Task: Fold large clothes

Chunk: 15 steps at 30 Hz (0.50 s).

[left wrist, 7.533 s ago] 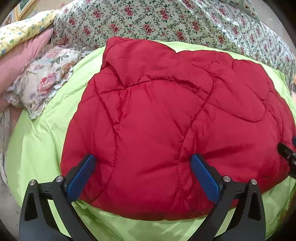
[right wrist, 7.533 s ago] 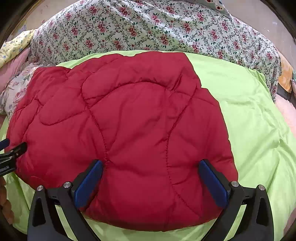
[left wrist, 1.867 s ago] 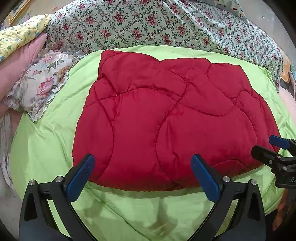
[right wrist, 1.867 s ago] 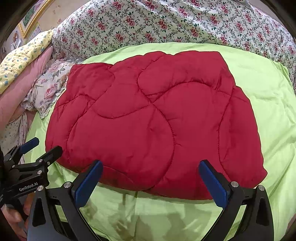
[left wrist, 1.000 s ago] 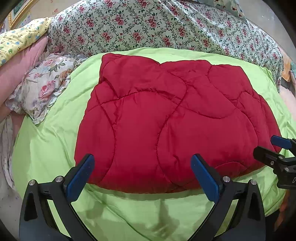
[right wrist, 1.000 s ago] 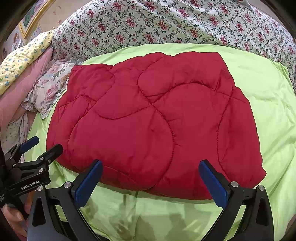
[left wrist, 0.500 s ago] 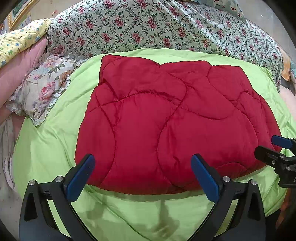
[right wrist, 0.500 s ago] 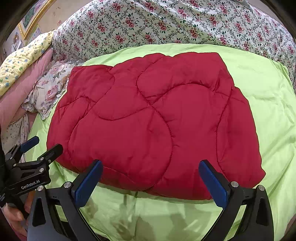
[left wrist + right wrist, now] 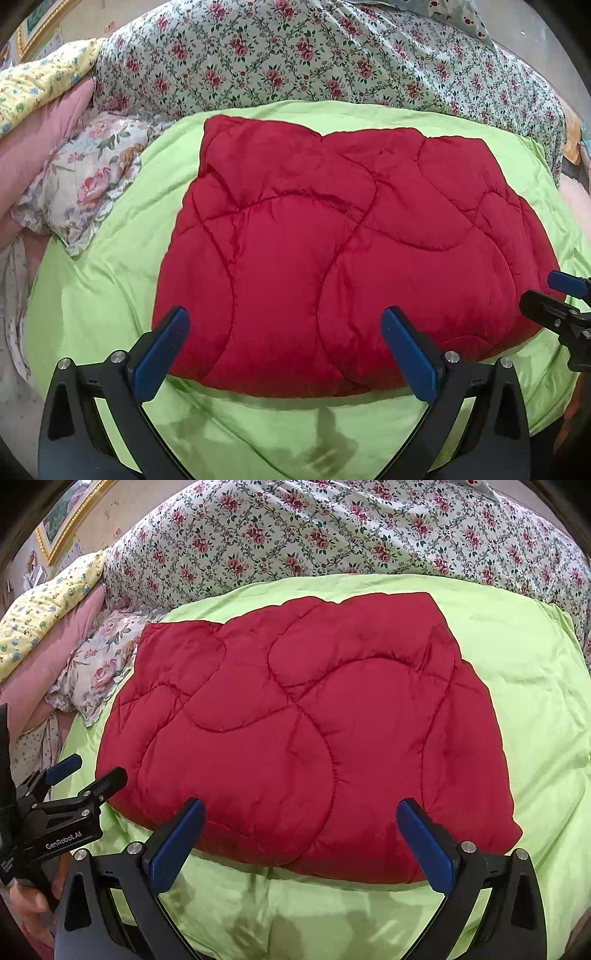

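Observation:
A folded red quilted garment (image 9: 332, 240) lies flat on a lime green bed cover (image 9: 92, 295); it also shows in the right wrist view (image 9: 306, 731). My left gripper (image 9: 284, 350) is open and empty, hovering just over the garment's near edge. My right gripper (image 9: 301, 842) is open and empty, also over the near edge. In the right wrist view the left gripper (image 9: 85, 771) shows at the garment's left corner. In the left wrist view the right gripper (image 9: 554, 295) shows at the right corner.
A floral quilt (image 9: 314, 55) is bunched behind the green cover. A floral pillow (image 9: 81, 184) and a pink pillow (image 9: 33, 144) lie at the left. The green cover (image 9: 535, 701) extends to the right of the garment.
Both grippers have pulled back from over the garment to its near edge since 7.5 s ago. In the last second almost nothing has moved.

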Available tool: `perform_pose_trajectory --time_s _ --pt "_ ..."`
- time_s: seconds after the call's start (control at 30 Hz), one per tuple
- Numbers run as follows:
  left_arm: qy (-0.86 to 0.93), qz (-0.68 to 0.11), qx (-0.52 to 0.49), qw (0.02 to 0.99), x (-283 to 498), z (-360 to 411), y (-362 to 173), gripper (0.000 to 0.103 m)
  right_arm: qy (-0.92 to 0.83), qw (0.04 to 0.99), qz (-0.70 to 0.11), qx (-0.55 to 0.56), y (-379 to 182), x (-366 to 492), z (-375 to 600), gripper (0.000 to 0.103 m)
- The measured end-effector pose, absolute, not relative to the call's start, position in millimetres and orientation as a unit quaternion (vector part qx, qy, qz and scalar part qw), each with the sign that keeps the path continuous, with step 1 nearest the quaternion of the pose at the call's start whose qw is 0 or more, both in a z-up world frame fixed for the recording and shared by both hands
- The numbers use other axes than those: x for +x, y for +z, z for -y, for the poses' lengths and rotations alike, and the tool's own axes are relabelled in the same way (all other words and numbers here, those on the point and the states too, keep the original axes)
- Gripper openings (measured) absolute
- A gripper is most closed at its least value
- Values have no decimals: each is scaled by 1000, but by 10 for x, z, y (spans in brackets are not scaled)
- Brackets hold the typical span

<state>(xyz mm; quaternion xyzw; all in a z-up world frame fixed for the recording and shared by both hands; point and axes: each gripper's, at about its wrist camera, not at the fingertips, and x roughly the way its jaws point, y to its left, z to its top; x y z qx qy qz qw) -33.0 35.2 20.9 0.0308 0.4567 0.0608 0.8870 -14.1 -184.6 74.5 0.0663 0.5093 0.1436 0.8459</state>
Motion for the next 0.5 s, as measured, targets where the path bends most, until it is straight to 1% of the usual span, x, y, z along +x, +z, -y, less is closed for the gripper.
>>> perform_pose_trajectory --time_s 0.33,0.5 --pt "56 -464 22 884 -304 -380 200 103 145 847 -507 66 763 -128 1848 103" --pt "37 -465 0 885 -326 -395 196 103 150 851 -499 66 784 -137 1825 103"
